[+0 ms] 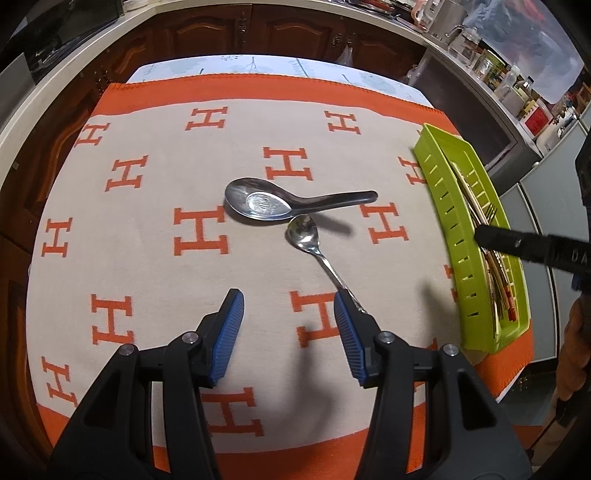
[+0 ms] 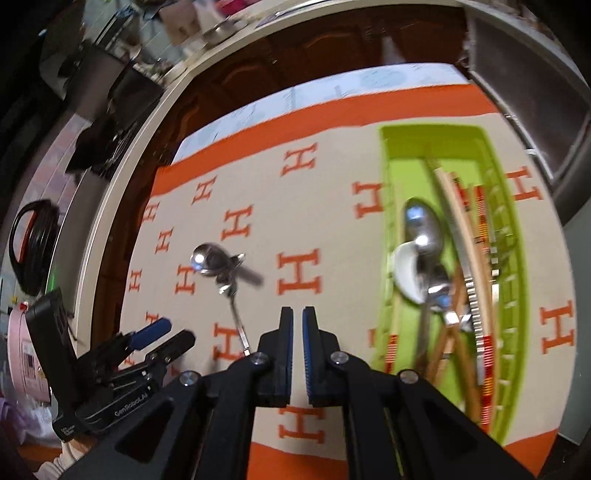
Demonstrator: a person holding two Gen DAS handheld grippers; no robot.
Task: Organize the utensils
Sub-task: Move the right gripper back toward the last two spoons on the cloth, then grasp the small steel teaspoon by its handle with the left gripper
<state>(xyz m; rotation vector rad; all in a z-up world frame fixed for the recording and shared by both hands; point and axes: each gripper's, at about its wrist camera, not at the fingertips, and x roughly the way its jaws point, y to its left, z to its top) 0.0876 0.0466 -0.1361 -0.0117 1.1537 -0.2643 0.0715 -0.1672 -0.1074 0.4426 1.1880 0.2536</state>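
Note:
Two metal spoons lie on the cloth: a large soup spoon (image 1: 266, 203) (image 2: 208, 258) and a small teaspoon (image 1: 308, 234) whose bowl sits just below it. My left gripper (image 1: 288, 299) (image 2: 168, 334) stands open low over the cloth. The teaspoon's handle end disappears behind its right finger (image 1: 347, 325). At the right lies a green tray (image 1: 439, 206) (image 2: 391, 147) holding a metal spoon (image 2: 423, 225), a white spoon (image 2: 404, 277) and chopsticks (image 2: 461, 236). My right gripper (image 2: 297, 314) (image 1: 480, 234) is shut on nothing, beside the tray.
An orange and cream cloth (image 1: 147, 229) with H marks covers the table. Dark wood cabinets (image 1: 258, 33) stand behind it, and a counter (image 1: 491, 70) crowded with jars and bottles runs along the right. A hand (image 1: 576, 339) shows at the right edge.

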